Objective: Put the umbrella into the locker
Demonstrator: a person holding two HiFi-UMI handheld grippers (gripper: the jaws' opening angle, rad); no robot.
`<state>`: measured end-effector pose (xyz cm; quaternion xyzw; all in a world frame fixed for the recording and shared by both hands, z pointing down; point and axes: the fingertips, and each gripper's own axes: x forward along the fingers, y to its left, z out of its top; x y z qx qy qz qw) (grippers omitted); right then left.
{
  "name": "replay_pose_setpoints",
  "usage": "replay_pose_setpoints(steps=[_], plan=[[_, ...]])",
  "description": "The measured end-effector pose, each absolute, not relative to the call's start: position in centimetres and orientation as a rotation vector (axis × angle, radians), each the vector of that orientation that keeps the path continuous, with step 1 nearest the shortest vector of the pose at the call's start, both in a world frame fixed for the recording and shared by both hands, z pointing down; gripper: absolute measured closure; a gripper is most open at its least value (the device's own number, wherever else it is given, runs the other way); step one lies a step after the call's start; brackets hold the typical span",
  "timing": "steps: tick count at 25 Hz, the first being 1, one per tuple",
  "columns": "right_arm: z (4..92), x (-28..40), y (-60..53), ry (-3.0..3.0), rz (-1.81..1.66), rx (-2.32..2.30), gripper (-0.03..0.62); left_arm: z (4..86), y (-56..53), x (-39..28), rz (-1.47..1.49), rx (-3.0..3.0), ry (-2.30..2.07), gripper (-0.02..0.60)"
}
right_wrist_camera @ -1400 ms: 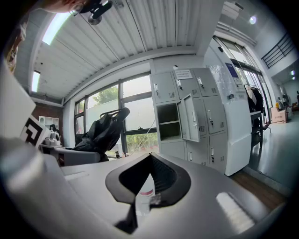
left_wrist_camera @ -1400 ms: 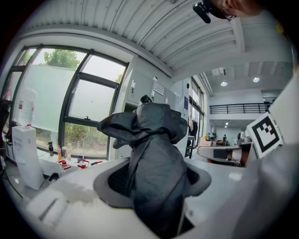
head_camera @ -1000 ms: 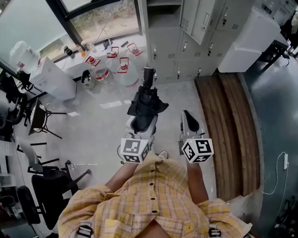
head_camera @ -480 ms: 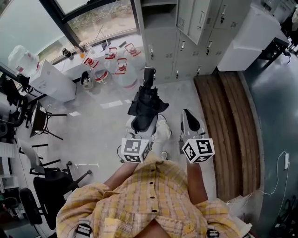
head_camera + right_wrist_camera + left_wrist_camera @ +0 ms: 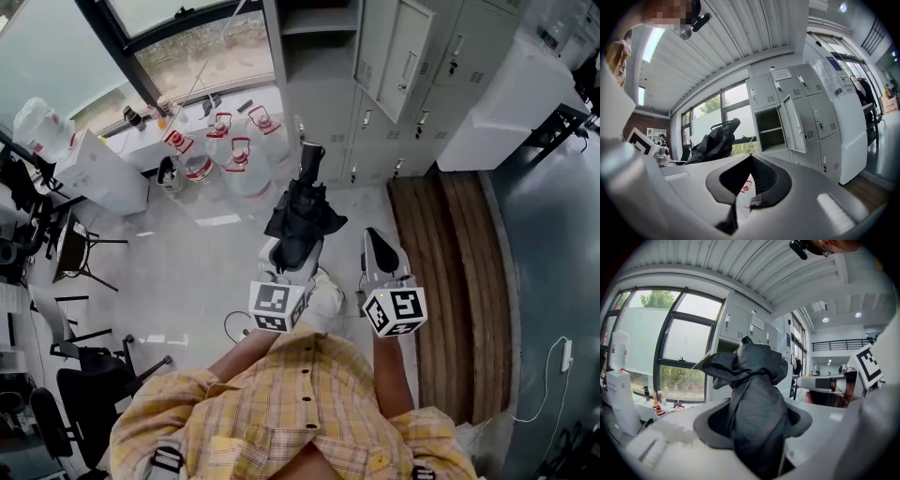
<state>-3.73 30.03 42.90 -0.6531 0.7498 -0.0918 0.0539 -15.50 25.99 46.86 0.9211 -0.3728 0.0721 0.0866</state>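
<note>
While in claw (image 5: 757, 425), umbrella (image 5: 302, 214) outside locker (image 5: 768, 121).

Bare floor (image 5: 211, 258) runs to the open locker (image 5: 319, 37), water jugs (image 5: 234, 161) crowding its left.

In left gripper (image 5: 292, 249): folded black fabric umbrella (image 5: 302, 208), tip twd grey metal locker bank (image 5: 380, 112) ahead. Just R of it, right gripper (image 5: 380, 246). On floor (image 5: 187, 262), L of lockers: clear plastic water jugs (image 5: 230, 161).

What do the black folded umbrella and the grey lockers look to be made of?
Black folded umbrella: looks like thin woven fabric with a matte finish; it bunches in soft creases. Grey locker bank: probably painted sheet metal with a smooth satin finish; the sign is its thin, flat doors with vent slots.
</note>
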Motion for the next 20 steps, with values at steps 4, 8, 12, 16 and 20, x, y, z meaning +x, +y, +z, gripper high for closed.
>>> replay_pose_setpoints(steps=[4, 8, 12, 16, 20], plan=[[42.9, -1.3, 25.3, 2.304, -0.282, -1.973, 0.595, 47.1, 21.3, -12.9, 0.197, 2.713, -1.132, 0.336], [42.3, 0.8, 20.1, 2.350, -0.290, -1.954, 0.595, 47.0, 16.4, -10.8, 0.201, 2.674, -1.167, 0.336], [41.5, 3.0, 15.1, 2.382, -0.297, -1.944, 0.595, 46.1, 11.6, -8.5, 0.174, 2.636, -1.190, 0.336], [40.9, 5.0, 10.4, 2.404, -0.307, -1.931, 0.595, 46.3, 6.9, -6.4, 0.177, 2.620, -1.211, 0.336], [41.3, 6.6, 6.5, 2.431, -0.312, -1.927, 0.595, 46.6, 2.9, -4.5, 0.181, 2.607, -1.213, 0.334]])
